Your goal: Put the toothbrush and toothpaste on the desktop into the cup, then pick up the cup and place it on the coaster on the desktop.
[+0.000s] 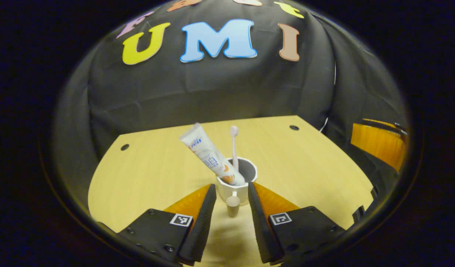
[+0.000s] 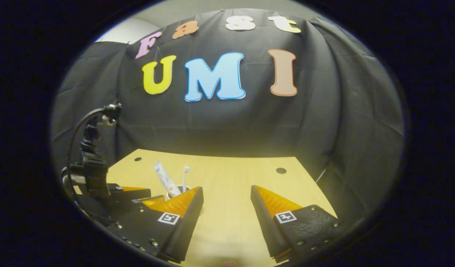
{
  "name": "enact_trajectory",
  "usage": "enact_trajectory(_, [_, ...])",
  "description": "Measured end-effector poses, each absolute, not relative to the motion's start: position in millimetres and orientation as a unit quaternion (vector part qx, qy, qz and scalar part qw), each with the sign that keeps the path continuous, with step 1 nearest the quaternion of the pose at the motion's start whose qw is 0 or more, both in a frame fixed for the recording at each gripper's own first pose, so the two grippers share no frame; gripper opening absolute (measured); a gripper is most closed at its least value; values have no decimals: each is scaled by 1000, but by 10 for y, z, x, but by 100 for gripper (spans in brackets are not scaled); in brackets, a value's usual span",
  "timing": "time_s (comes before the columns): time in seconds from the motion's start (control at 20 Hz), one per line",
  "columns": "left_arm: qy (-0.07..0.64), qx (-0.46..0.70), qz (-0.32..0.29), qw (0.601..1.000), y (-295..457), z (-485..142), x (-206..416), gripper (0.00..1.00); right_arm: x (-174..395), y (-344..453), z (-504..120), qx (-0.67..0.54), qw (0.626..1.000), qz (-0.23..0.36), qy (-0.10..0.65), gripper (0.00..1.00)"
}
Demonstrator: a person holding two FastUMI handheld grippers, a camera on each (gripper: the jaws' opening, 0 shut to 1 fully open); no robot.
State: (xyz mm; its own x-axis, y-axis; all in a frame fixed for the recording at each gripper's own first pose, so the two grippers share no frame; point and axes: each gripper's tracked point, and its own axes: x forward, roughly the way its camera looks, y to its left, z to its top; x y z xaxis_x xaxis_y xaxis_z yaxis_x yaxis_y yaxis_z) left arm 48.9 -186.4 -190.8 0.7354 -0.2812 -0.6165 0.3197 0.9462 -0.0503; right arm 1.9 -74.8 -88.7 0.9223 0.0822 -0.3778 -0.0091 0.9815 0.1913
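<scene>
A white cup (image 1: 233, 191) stands between the fingertips of my left gripper (image 1: 232, 188), its handle pointing back toward the camera. Both fingers (image 1: 207, 202) press against the cup's sides. A white toothpaste tube (image 1: 209, 155) leans out of the cup to the left. A pale toothbrush (image 1: 234, 146) stands upright in it, head up. In the right gripper view, the cup (image 2: 179, 188) with tube (image 2: 165, 180) and brush (image 2: 185, 174) sits at the left, partly behind a finger. My right gripper (image 2: 226, 194) is open over bare wood, nothing between its fingers.
The light wooden desktop (image 1: 157, 167) has small dark holes near its back corners (image 1: 294, 127). The black cloth wall closes the back and sides. The left gripper's body and cable (image 2: 90, 167) show at the left. The right gripper (image 1: 379, 144) sits at the far right.
</scene>
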Motion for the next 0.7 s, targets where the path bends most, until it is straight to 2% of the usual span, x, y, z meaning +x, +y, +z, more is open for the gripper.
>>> enact_trajectory(0.1, [280,22,-143,949,-1746,-1540,466,59,0,-704,-673,87,981,31,169,78])
enact_trajectory(0.15, [257,18,-135,957,-1701,-1357,458,72,-7,-694,-566,86,984,32,156,78])
enact_trajectory(0.25, [218,8,-118,969,-1618,-990,419,72,-26,-643,-388,82,987,41,133,79])
enact_trajectory(0.35, [180,-4,-98,979,-1596,-607,233,88,-36,-625,-233,73,990,46,112,79])
enact_trajectory(0.4, [162,-8,-92,982,-1559,-484,177,83,-27,-621,-178,67,991,46,103,82])
enact_trajectory(0.5, [136,-15,-88,987,-1512,-359,62,97,-36,-618,-72,57,993,42,90,90])
enact_trajectory(0.55, [128,-16,-91,987,-1490,-336,50,99,-39,-610,-39,55,994,38,86,90])
enact_trajectory(0.65, [117,-19,-94,988,-1462,-262,32,92,-43,-608,-10,47,995,28,83,89])
enact_trajectory(0.7, [112,-22,-95,989,-1449,-218,34,92,-43,-611,-13,42,995,21,85,89])
